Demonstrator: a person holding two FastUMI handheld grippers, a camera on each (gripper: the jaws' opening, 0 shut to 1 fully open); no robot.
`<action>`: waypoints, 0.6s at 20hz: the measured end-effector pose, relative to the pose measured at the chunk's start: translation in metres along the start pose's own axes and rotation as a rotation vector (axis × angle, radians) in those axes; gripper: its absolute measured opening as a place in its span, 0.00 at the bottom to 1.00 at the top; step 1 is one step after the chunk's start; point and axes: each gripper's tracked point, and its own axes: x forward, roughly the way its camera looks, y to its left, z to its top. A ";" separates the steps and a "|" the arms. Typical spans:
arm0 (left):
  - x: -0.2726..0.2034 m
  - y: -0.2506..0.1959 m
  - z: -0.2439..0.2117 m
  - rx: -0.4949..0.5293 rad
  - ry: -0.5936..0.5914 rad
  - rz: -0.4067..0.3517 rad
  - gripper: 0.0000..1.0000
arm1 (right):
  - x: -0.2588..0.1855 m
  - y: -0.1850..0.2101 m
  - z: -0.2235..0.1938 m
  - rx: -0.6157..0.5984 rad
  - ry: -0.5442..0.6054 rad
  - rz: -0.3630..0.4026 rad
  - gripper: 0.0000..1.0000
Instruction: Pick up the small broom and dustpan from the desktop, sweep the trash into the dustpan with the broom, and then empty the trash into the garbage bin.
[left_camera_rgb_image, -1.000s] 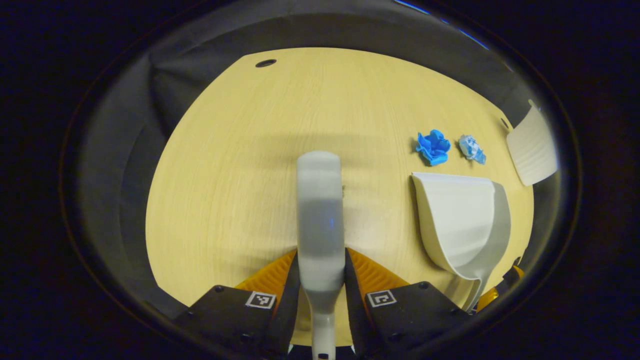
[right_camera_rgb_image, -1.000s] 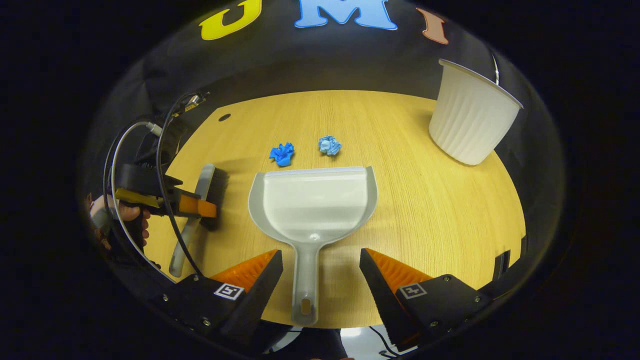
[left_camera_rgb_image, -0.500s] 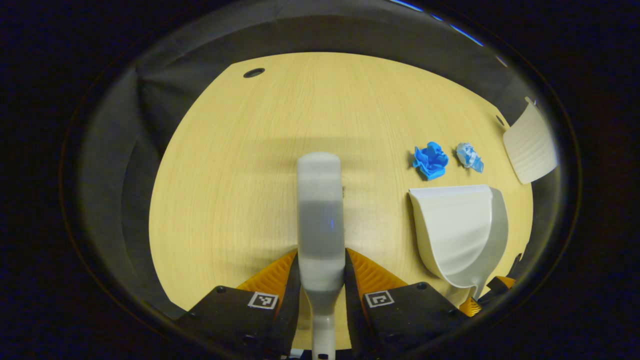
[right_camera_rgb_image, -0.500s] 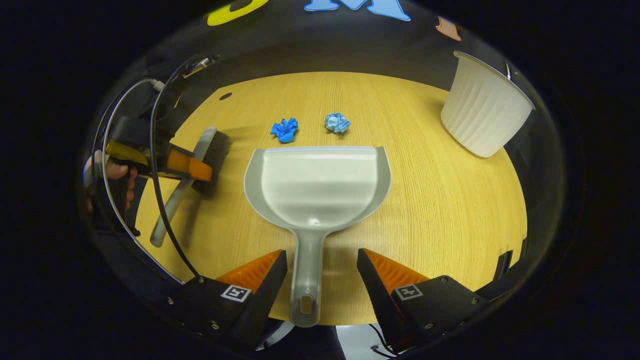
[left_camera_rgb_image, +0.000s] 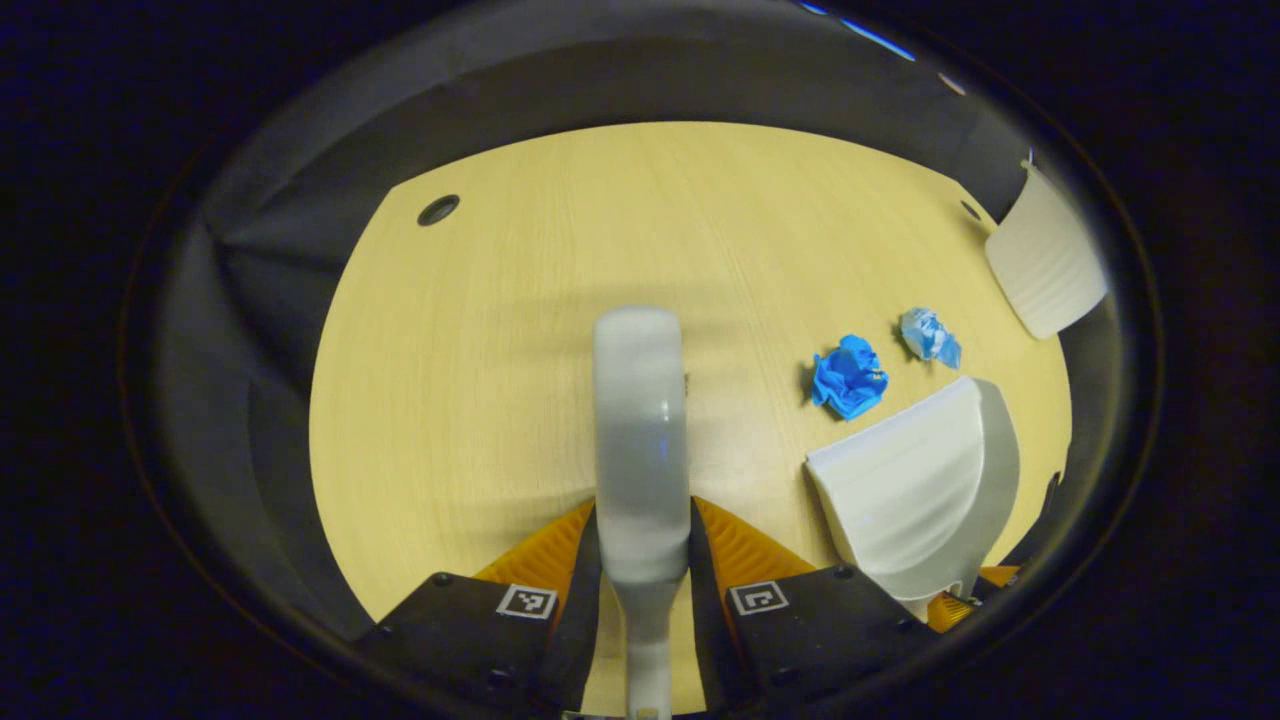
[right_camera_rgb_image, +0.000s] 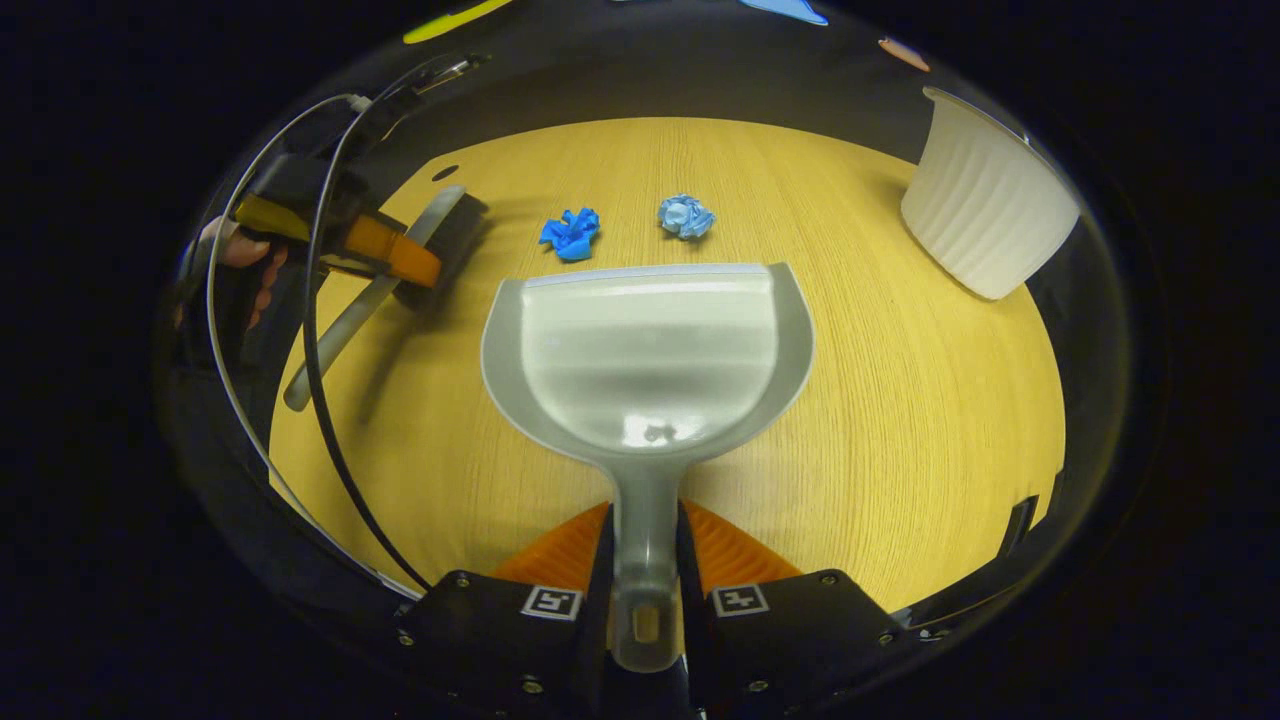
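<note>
My left gripper (left_camera_rgb_image: 642, 545) is shut on the grey broom (left_camera_rgb_image: 640, 430), which points straight ahead over the wooden desk (left_camera_rgb_image: 500, 350). In the right gripper view that left gripper (right_camera_rgb_image: 400, 262) holds the broom (right_camera_rgb_image: 370, 290) at the far left, bristles down. My right gripper (right_camera_rgb_image: 645, 555) is shut on the handle of the grey dustpan (right_camera_rgb_image: 650, 350), whose mouth faces two crumpled paper balls: a dark blue one (right_camera_rgb_image: 572, 233) and a pale blue one (right_camera_rgb_image: 686, 215). In the left gripper view the dustpan (left_camera_rgb_image: 915, 490) lies right of the broom, with the dark blue ball (left_camera_rgb_image: 848, 376) and pale ball (left_camera_rgb_image: 928, 336) just beyond it.
A white ribbed garbage bin (right_camera_rgb_image: 985, 220) stands at the desk's far right corner, seen as the bin (left_camera_rgb_image: 1045, 260) in the left gripper view. A cable hole (left_camera_rgb_image: 437, 210) sits at the far left of the desk. A hand (right_camera_rgb_image: 245, 265) and cables trail behind the left gripper.
My right gripper moved forward and shut on the dustpan's handle; it was open before. The left gripper with the broom turned and shifted farther up the desk.
</note>
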 end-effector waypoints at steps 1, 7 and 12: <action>0.001 -0.001 0.007 0.026 0.001 -0.008 0.48 | 0.003 0.001 0.001 0.006 0.005 -0.002 0.33; 0.020 -0.009 0.051 0.208 0.012 -0.037 0.51 | 0.004 0.001 -0.001 0.025 0.055 -0.005 0.26; 0.043 -0.036 0.087 0.414 0.014 -0.070 0.51 | 0.005 0.003 0.000 0.042 0.082 -0.002 0.26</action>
